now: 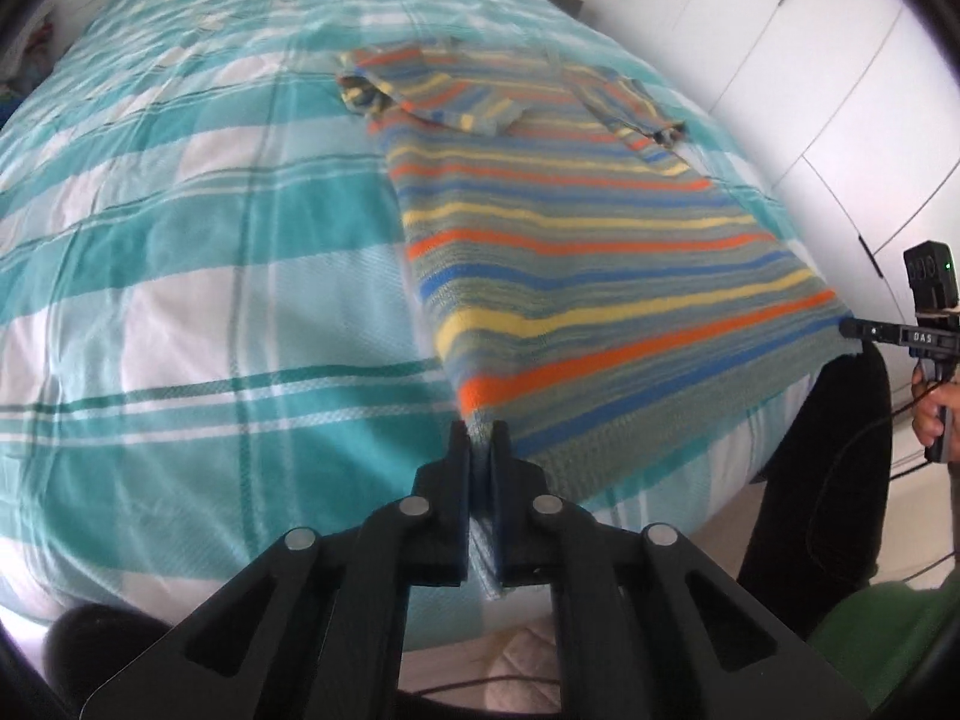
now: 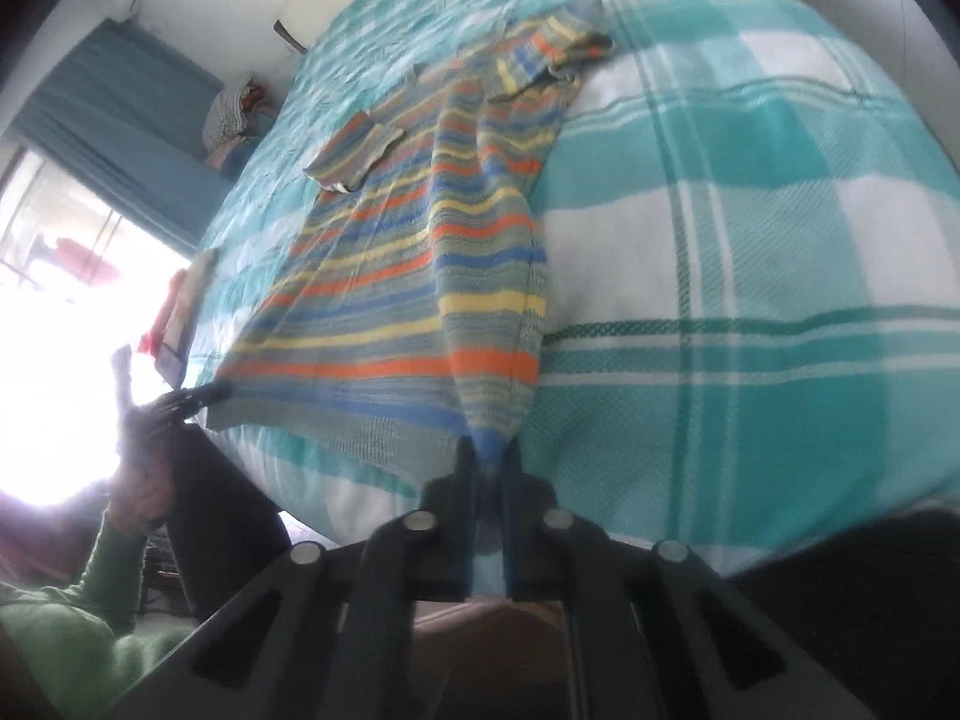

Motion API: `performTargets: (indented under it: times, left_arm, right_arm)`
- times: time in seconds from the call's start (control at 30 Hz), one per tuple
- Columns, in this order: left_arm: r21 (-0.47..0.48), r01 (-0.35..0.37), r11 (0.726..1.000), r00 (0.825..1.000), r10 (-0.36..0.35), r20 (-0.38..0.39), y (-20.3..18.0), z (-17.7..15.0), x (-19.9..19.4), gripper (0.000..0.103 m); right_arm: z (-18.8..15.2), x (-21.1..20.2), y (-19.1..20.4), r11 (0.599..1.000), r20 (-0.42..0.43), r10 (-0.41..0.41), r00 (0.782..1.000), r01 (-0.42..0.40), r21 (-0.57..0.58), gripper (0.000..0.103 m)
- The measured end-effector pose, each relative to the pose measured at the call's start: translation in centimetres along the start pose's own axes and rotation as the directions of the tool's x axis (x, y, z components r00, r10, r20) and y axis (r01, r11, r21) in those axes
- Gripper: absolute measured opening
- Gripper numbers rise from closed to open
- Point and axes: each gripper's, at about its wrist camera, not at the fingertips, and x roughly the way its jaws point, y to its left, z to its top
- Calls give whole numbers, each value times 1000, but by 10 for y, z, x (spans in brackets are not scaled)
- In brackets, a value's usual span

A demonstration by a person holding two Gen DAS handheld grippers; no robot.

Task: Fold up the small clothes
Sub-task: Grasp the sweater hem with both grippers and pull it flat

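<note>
With both claws pinched tight, I've got the hem of the striped sweater (image 1: 588, 252) at two corners. My left gripper (image 1: 480, 444) has its fingers clamped on the near left hem corner, a strip of knit squeezed between the pads and trailing down through the jaws. My right gripper (image 2: 489, 456) is closed on the other hem corner, blue and grey fabric caught between its two fingers.

From the left wrist camera, I can see the right gripper off at the far right, its tip touching the sweater's hem at the bed's near edge, with a hand wrapped round the handle. From the right wrist camera, the left gripper sits at the lower left by the opposite hem corner, held by an arm in a green sleeve (image 2: 72, 618).

The sweater runs away from the near edge of the bed (image 1: 180, 240), hem closest, collar end furthest. Both sleeves are folded in across the chest. On my right side a long strip of the body is lifted and creased lengthwise.

The bed carries a teal and white checked cover. White cupboard doors (image 1: 810, 60) stand beyond its right edge; a window (image 2: 54, 252) with a blue curtain (image 2: 114, 114) glares beyond the left.
</note>
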Motion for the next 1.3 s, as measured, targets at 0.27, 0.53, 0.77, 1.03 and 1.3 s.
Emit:
performTargets:
  times: [0.27, 0.53, 0.77, 1.03, 1.3]
  left_arm:
    - [10, -72, 997, 991, 72, -113, -7, -28, 53, 3]
    - [-3, -129, 992, 988, 128, -83, -13, -34, 57, 4]
    - [-53, -148, 988, 988, 146, -46, -12, -35, 55, 5]
    - [-63, -160, 985, 987, 160, -9, -15, -40, 49, 13]
    - [-37, -227, 973, 972, 229, 52, -26, -42, 16, 69]
  right_arm:
    - [-17, 57, -10, 985, -148, -172, 974, 174, -3, 6]
    - [-23, 70, -11, 982, -126, -168, 978, 177, 64, 6]
    - [-28, 65, -25, 979, -91, -192, 977, 198, 57, 7]
    - [-33, 64, -19, 969, -73, -233, 970, 238, 71, 11]
    - [-40, 41, -20, 951, -58, -295, 954, 299, 81, 45]
